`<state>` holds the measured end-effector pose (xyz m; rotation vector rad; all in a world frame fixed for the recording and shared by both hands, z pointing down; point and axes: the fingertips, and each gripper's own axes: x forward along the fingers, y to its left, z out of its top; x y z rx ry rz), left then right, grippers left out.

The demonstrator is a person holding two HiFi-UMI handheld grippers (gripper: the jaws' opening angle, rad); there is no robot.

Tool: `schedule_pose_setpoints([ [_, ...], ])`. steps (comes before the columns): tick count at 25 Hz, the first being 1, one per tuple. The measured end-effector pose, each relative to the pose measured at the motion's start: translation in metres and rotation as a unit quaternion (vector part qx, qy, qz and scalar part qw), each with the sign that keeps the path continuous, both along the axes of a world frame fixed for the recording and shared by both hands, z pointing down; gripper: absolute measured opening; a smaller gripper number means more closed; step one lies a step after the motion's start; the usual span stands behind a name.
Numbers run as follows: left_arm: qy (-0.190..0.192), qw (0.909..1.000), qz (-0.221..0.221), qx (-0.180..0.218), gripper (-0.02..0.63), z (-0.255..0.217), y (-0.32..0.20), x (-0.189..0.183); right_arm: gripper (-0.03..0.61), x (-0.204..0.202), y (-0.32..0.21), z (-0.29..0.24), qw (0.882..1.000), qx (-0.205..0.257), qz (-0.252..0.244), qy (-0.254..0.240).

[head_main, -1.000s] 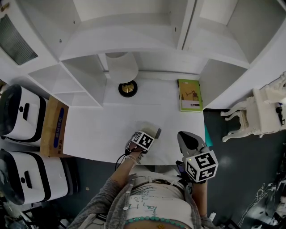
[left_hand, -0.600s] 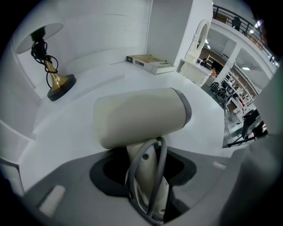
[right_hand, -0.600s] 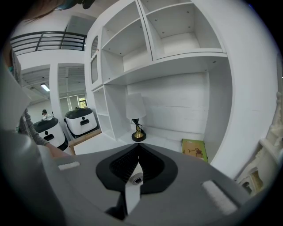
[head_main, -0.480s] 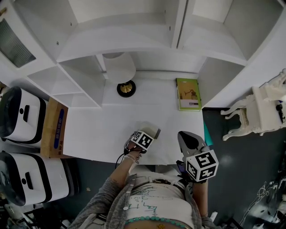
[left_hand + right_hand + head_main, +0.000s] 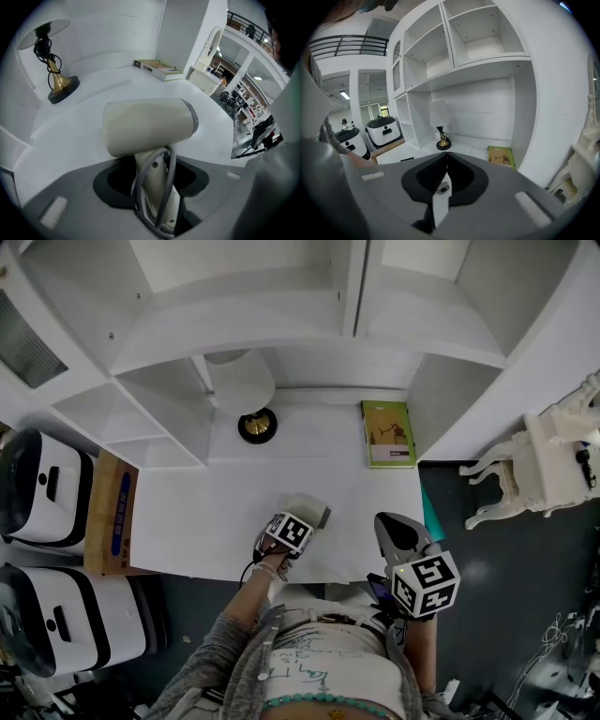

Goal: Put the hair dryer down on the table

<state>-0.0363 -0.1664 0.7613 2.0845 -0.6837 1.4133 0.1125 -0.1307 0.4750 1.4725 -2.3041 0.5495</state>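
The left gripper (image 5: 152,187) has its fingers clamped on the hair dryer (image 5: 147,125) over the tabletop (image 5: 202,512), release pending; the right gripper (image 5: 440,190) has its fingers together, empty

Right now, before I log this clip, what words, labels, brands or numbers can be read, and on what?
No text is legible anywhere.
On the green book: a dark printed band, too small to read.
On the cardboard box: a blue label strip, too blurred to read.
On the left marker cube and right marker cube: square patterns only, no letters.
On the hair dryer: no marking visible.
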Motion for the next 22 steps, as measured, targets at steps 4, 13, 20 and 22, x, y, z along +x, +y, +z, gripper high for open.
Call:
schedule_pose_setpoints([
  [4,0.002,0.9999,-0.008,0.008,0.233,-0.003,-0.001,-0.002,0.029,0.004,0.003,0.002,1.000,-0.003,0.004,0.000],
  [13,-0.001,0.9991,-0.003,0.041,0.244,-0.014,-0.001,-0.006,0.029,0.005,0.003,0.006,1.000,-0.007,0.000,0.001],
  [20,-0.003,0.9982,0.000,0.060,0.245,-0.024,-0.001,-0.008,0.029,0.002,0.001,0.006,1.000,-0.008,-0.004,0.000],
  [22,-0.002,0.9980,0.000,0.064,0.245,-0.027,-0.001,-0.008,0.029,0.001,0.000,0.007,1.000,-0.008,-0.006,0.000],
])
